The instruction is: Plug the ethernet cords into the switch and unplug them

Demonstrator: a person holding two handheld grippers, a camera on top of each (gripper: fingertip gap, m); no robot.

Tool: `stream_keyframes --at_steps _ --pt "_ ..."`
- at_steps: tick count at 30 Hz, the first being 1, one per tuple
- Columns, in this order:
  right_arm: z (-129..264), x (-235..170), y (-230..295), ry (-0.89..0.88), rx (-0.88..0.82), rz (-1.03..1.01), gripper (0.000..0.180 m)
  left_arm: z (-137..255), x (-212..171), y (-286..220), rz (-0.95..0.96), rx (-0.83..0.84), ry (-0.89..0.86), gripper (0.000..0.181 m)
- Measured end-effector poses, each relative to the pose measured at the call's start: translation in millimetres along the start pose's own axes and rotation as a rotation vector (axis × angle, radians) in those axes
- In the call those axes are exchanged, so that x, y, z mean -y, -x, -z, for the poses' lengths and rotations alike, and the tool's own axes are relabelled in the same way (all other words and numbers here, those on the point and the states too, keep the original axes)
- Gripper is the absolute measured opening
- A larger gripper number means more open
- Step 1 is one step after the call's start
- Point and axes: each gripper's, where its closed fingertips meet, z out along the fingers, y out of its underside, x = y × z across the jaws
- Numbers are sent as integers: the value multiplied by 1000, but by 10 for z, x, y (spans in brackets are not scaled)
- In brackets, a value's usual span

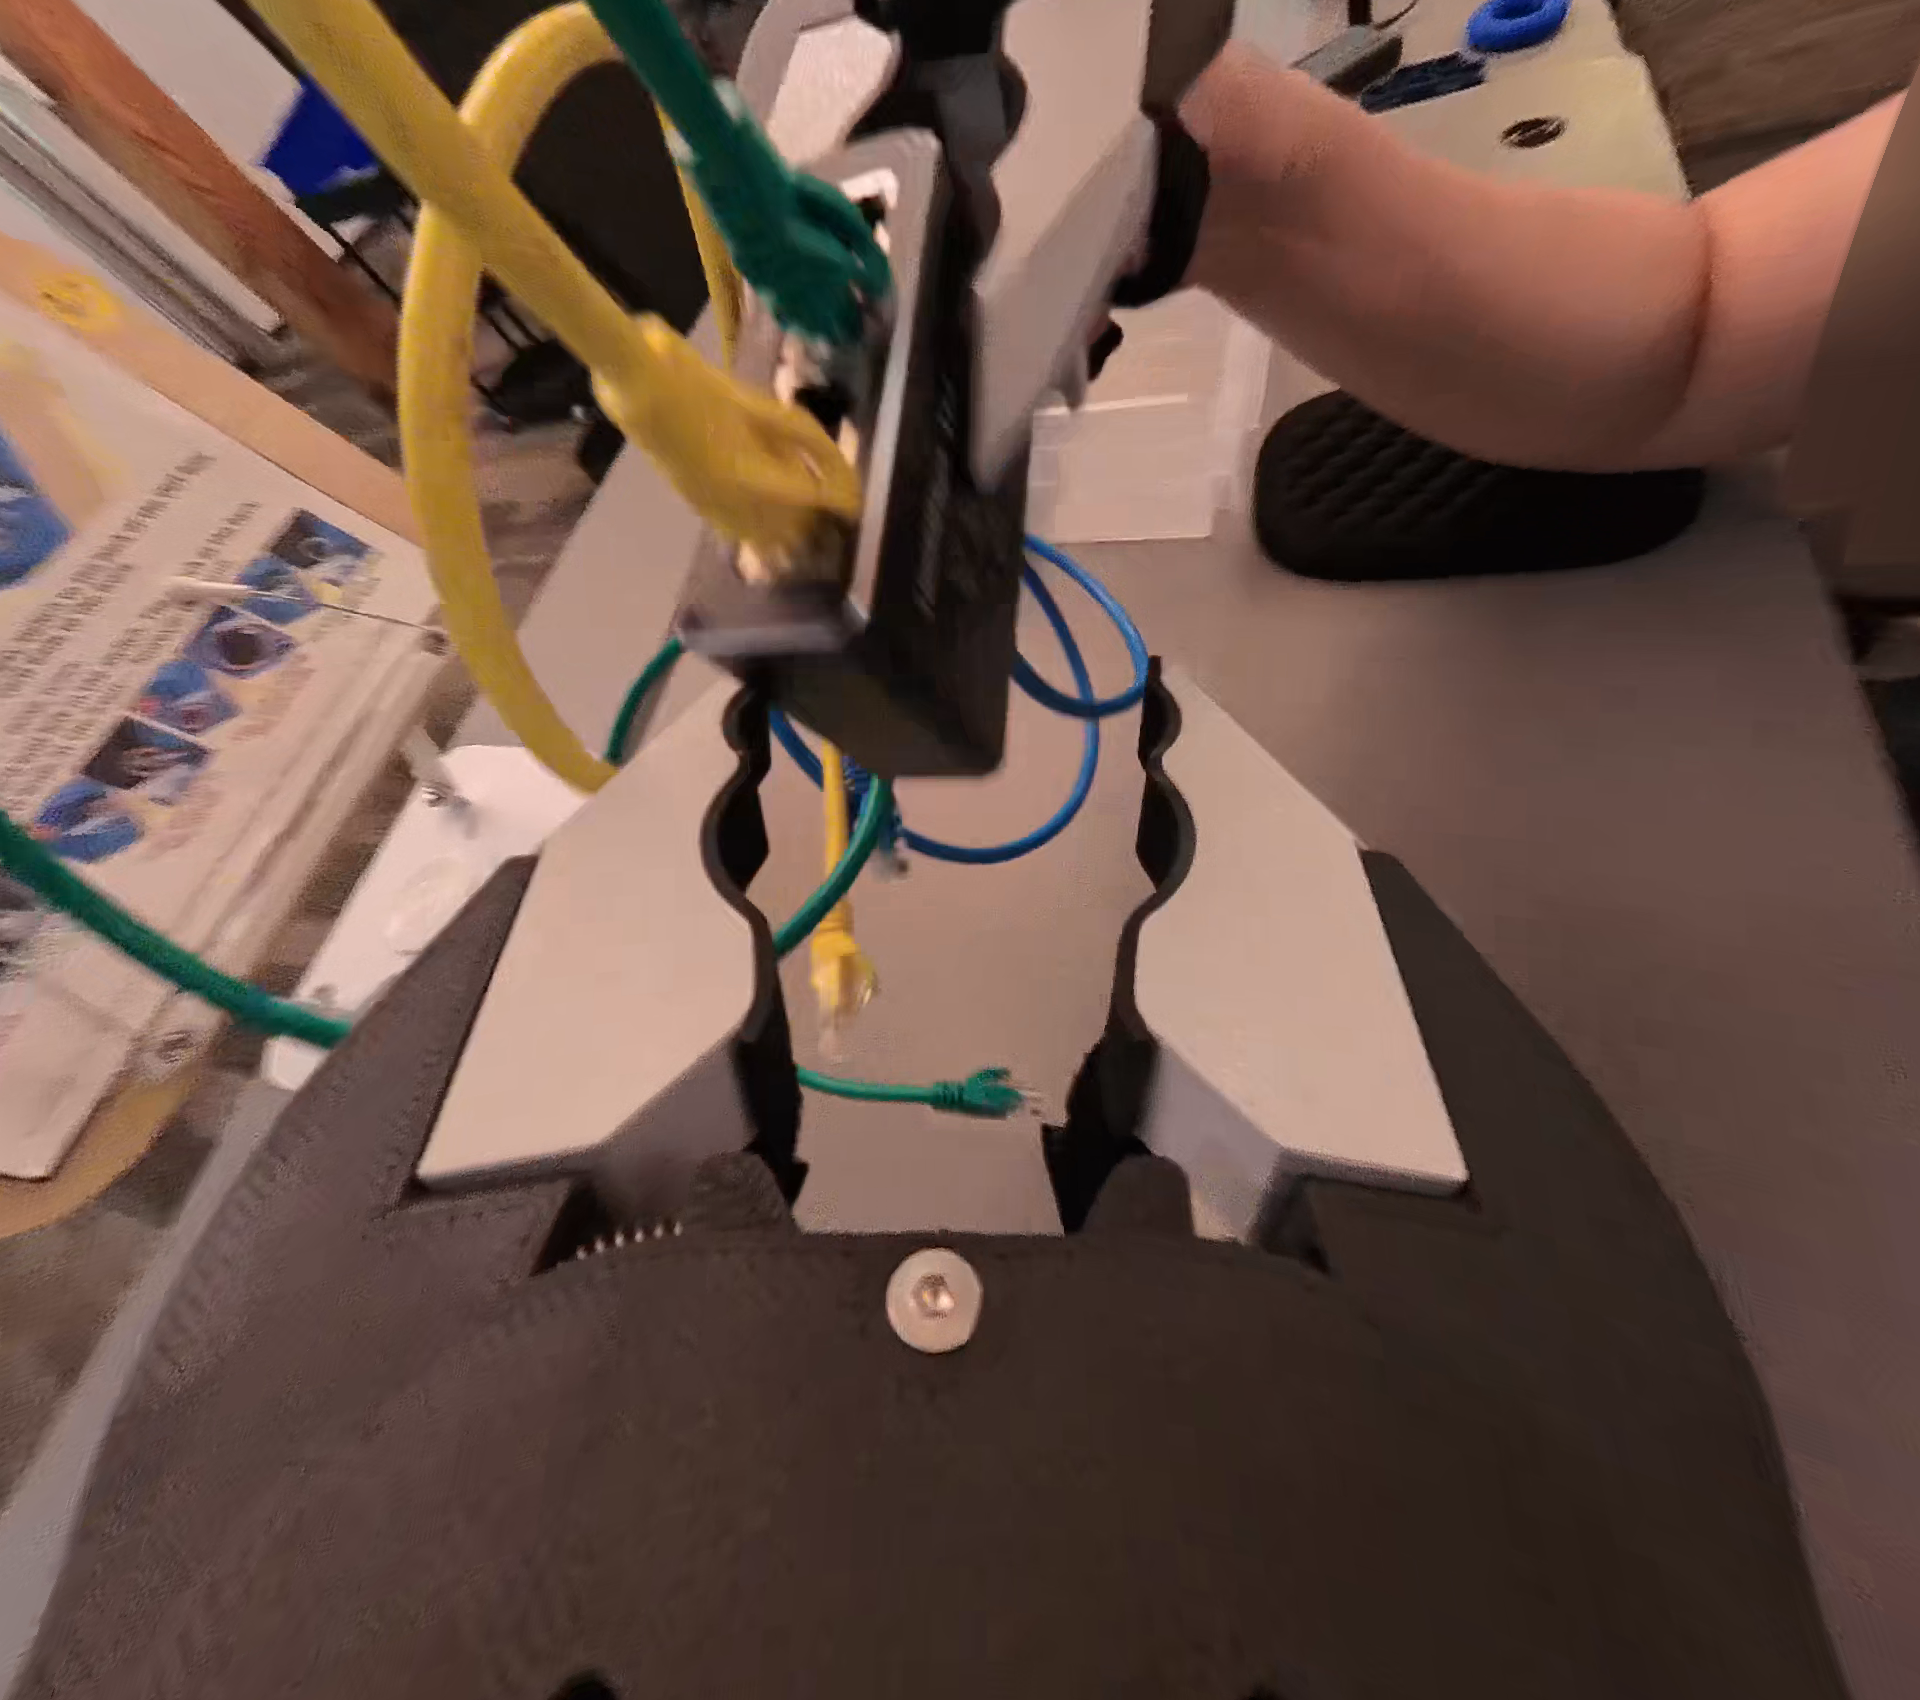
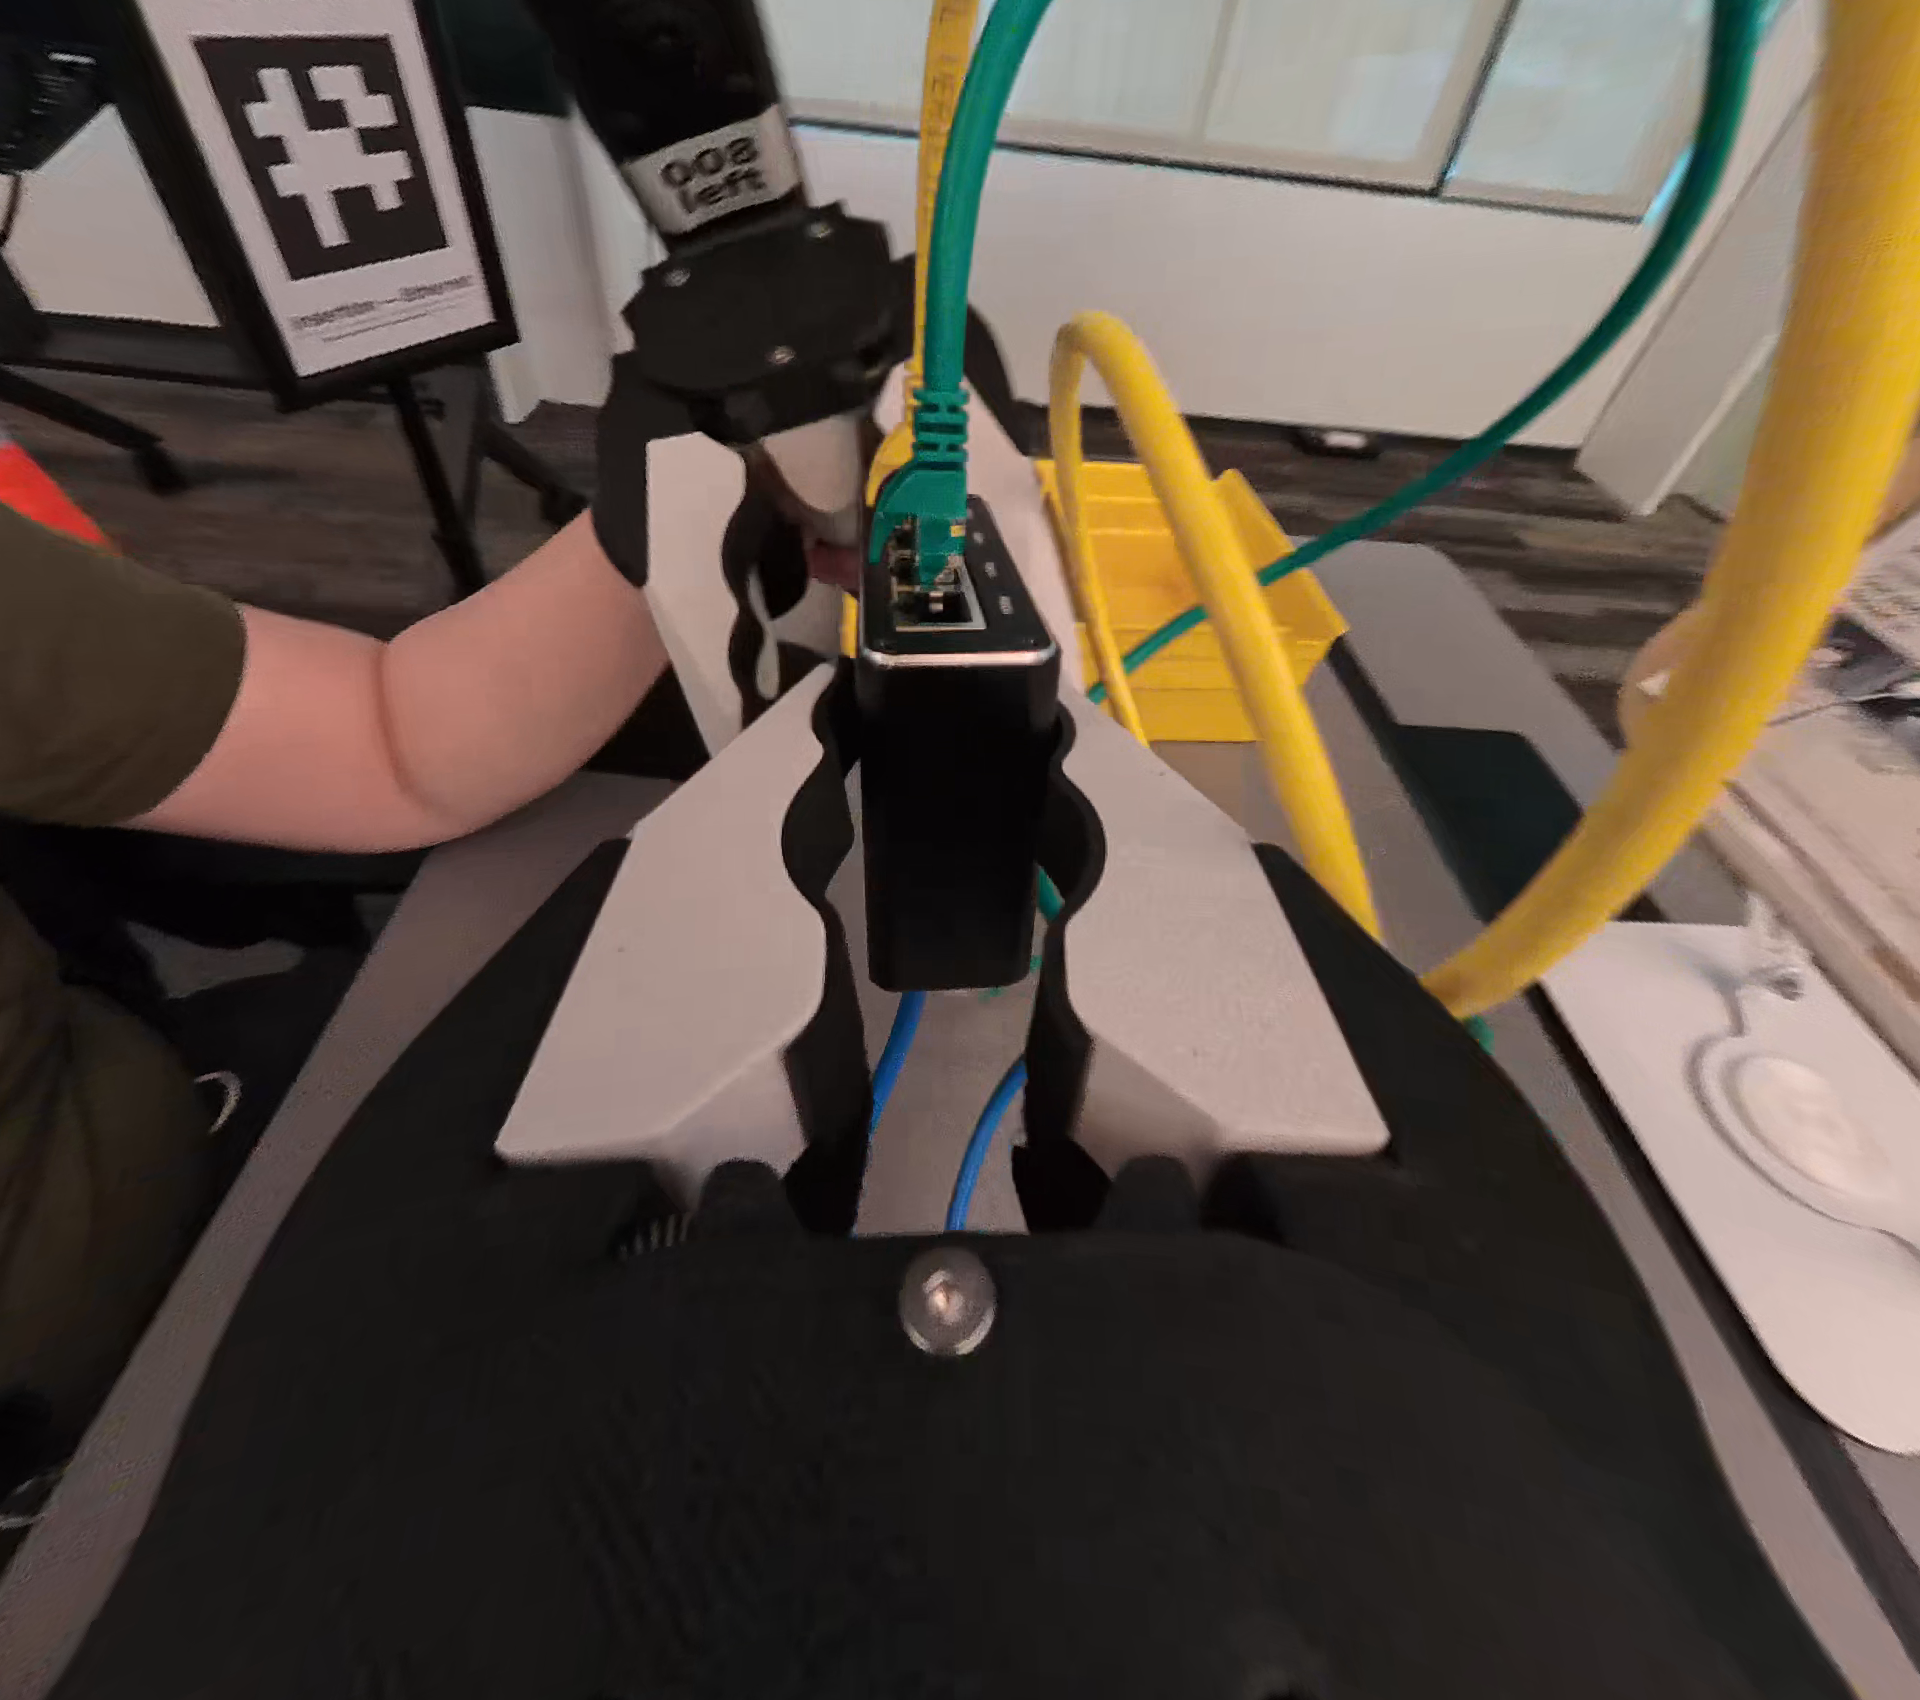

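Observation:
My right gripper is shut on the black switch and holds it on end above the grey table. A green cord's plug and a yellow cord's plug sit in its ports; one port nearest me in the right wrist view shows empty. My left gripper is open and empty, its fingertips level with the lower end of the switch. A blue cord, the yellow cord's free plug and the green cord's free plug lie on the table below.
The yellow cord and the green cord loop high around the switch. A yellow bin stands behind it. A black wrist rest, a blue ring, a white sheet and a marker sign on a stand are nearby. Both grippers' tips are close together, under 4 cm apart.

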Motion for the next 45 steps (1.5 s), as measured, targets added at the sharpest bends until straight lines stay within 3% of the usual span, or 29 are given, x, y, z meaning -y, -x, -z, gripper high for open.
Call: stream_keyframes --at_steps 8,13,17,21,28,35,40,45 --pt "679 340 -444 -182 -259 161 31 164 154 44 -131 89 -119 56" --pt "1484 777 -527 -402 -495 302 31 171 256 -21 -268 139 -187 0" --pt "2133 739 -793 -437 -708 298 31 135 311 -71 -337 170 -203 0" --pt "2517 429 -1153 -362 -857 205 31 78 334 -147 -371 150 -198 0" --pt "2701 -32 -1522 -311 -887 62 31 -12 305 -227 -402 121 -166 0" --pt "2744 168 -1380 -452 -806 91 31 -78 292 -242 -382 111 -162 0" --pt "2684 -381 -1636 -229 -805 -10 31 -168 239 -292 -372 73 -132 0" --pt "2733 -1364 -1893 290 -894 14 31 -235 200 -328 -370 50 -109 0"
